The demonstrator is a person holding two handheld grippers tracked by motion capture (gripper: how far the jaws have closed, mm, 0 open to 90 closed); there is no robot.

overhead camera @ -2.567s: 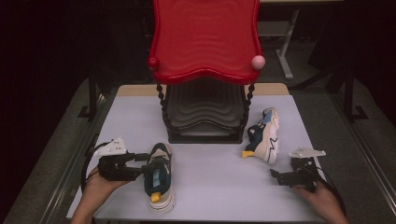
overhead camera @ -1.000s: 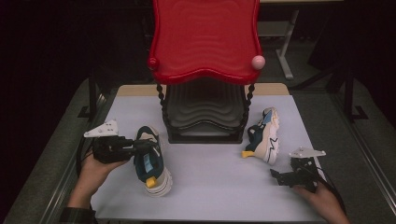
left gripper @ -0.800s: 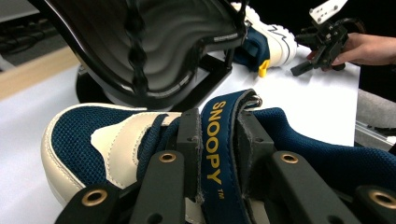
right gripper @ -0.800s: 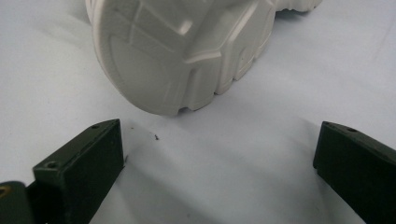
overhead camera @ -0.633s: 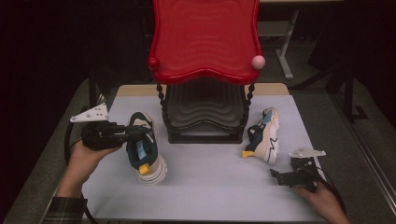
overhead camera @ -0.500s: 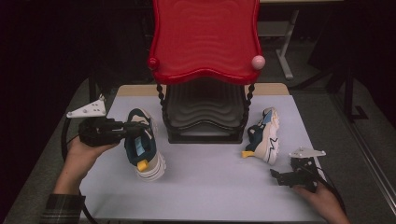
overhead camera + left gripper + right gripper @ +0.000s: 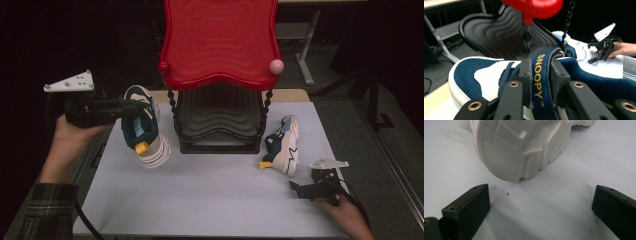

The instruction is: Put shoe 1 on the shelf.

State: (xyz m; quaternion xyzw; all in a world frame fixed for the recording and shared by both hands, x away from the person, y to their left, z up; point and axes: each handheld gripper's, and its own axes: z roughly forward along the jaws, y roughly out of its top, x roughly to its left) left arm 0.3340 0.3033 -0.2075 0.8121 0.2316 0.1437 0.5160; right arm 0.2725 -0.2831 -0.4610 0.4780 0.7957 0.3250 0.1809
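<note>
Aloft, left claw [image 7: 540, 82] pinching navy "SNOOPY" strap [image 7: 539, 75], right claw [image 7: 541, 212] spread wide.

"SNOOPY TM" runs in yellow along the blue shoe's strap [image 7: 540, 77].

The room is dark, its far side and left side nearly black, with light falling mainly on the pale lavender-white tabletop [image 7: 210, 200], which has a strip of light wood [image 7: 290, 95] along its far edge. Grey floor [image 7: 380, 150] lies to the right of the tabletop, crossed by a dark rail [image 7: 400, 175] running along that side. Beyond the far edge stands another pale table, its white leg [image 7: 305, 55] slanting down to the floor, and dark furniture legs [image 7: 372, 85] rise further right.
</note>
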